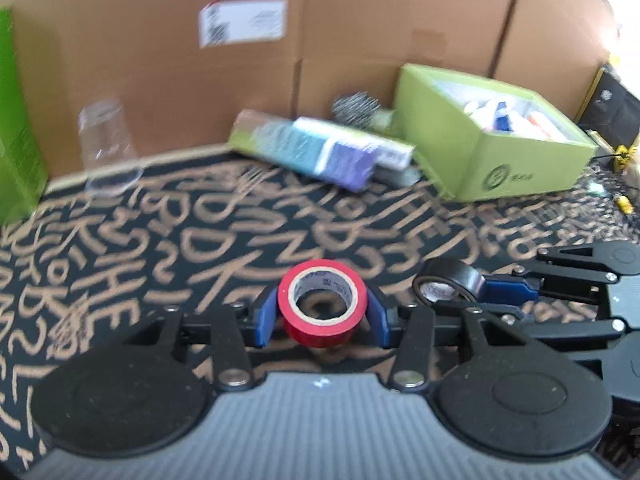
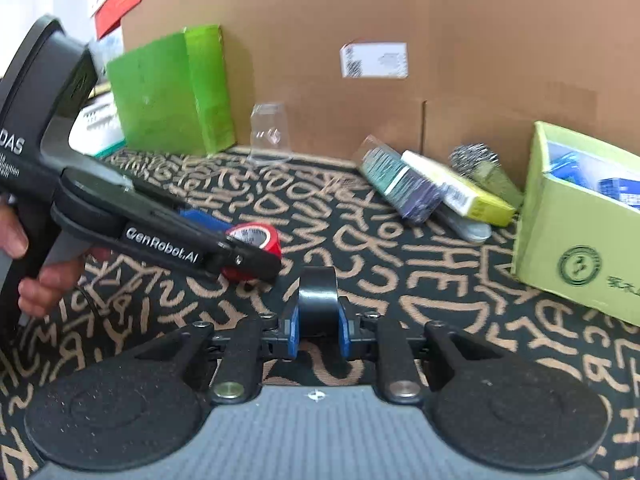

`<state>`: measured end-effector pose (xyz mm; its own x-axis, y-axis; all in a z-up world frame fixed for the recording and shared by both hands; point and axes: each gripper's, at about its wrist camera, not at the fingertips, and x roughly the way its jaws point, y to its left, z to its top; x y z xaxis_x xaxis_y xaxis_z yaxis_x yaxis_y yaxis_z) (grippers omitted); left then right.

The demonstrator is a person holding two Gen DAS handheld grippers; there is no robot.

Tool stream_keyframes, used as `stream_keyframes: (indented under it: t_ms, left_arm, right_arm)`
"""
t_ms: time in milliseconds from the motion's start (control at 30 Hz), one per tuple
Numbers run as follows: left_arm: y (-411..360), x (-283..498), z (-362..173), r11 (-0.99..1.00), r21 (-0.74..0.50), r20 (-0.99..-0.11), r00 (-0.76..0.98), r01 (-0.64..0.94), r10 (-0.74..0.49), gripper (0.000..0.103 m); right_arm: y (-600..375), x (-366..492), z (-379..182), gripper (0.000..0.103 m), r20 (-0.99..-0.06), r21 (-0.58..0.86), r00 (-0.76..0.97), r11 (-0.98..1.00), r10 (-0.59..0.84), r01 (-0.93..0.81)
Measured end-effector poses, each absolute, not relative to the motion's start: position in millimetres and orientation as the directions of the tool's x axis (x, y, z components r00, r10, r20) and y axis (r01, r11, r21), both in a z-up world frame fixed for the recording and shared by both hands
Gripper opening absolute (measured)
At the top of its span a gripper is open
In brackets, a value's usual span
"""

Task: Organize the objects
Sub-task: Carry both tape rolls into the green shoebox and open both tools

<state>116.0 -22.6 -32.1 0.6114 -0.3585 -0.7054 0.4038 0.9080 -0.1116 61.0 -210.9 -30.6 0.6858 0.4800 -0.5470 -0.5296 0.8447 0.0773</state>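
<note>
**Operator:** I hold one roll in each tool. The left gripper [image 1: 322, 318] is partly open, its blue pads clamped on the outer wall of the red roll of adhesive tape with the pale cardboard core [image 1: 323, 305]. The roll's bore points up and toward the camera. The right gripper [image 2: 319, 330] is nearly closed, gripping the black roll of electrical tape [image 2: 318, 300] across its narrow width, so the roll stands on edge.

**Supervisor:** Where is the destination relative to each tool?

**Operator:** I judge it to be the open lime-green cardboard box [image 1: 496, 160], which already holds assorted items. It lies ahead and to the right of both grippers, against the brown cardboard wall [image 1: 360, 40]. The right gripper is the nearer.

**Supervisor:** Obstructions?

**Operator:** The two grippers sit close, side by side. A pile of flat packets [image 1: 320, 150] lies just left of the box. The right hand should therefore travel first, forward and rightward, over the box's near wall.

**Supervisor:** Surface?

**Operator:** Both rolls hang just above the black cloth with tan lettering [image 1: 160, 240].
</note>
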Motion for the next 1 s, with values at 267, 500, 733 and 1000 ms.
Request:
stream_keyframes:
  t_ms: [267, 500, 733, 1000]
  left_arm:
    - [-87, 128, 33, 0.813, -0.177, -0.581, 0.608, 0.555, -0.541, 0.046]
    - [-176, 156, 65, 0.756, -0.188, -0.537, 0.579, 0.627, -0.613, 0.046]
    - [-254, 191, 60, 0.740, -0.201, -0.560, 0.545, 0.642, -0.624, 0.046]
    - [-263, 202, 36, 0.788, -0.166, -0.516, 0.629, 0.593, -0.582, 0.103]
  right_arm:
    - [-277, 47, 14, 0.022, -0.409, 0.026, 0.854, 0.939, 0.323, -0.343]
    - [-349, 54, 44, 0.022, -0.315, -0.015, 0.946, 0.996, 0.073, -0.082]
    - [-390, 83, 43, 0.022, -0.257, -0.165, 0.949, 0.976, -0.183, 0.143]
    - [-414, 124, 16, 0.043, -0.301, -0.168, 0.938, 0.978, -0.173, 0.127]
